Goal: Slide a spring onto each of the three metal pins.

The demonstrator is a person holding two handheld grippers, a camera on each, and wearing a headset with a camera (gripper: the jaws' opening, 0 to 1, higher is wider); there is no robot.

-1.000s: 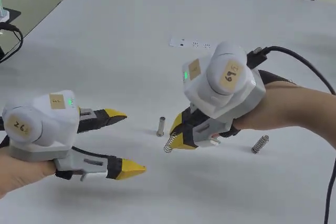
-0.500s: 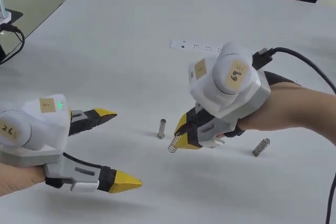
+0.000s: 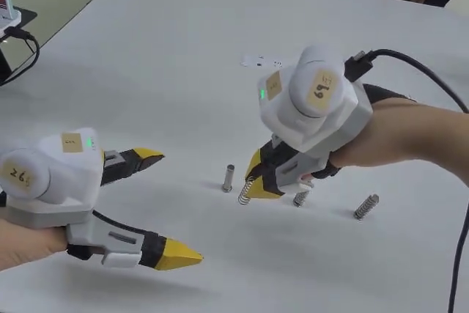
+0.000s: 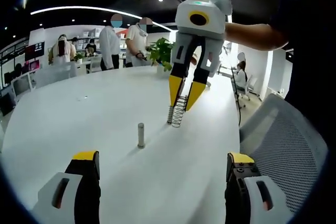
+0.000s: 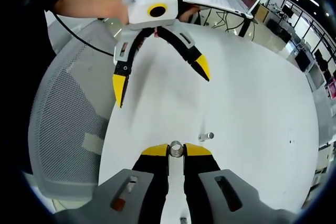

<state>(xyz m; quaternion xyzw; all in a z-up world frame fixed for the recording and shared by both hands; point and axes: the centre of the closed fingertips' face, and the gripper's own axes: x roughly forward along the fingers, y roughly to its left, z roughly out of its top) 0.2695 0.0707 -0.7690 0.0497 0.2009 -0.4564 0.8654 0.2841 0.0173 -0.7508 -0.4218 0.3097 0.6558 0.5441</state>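
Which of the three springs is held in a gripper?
The leftmost spring, clamped in the right gripper beside the bare pin; the middle spring and rightmost spring rest on the table.

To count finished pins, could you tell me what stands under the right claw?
An upright spring stands there, its top covered by the right claw, which grips a second spring. Any pin inside it is hidden.

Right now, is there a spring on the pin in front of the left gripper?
No, the pin stands bare; the right gripper holds a spring apart from it.
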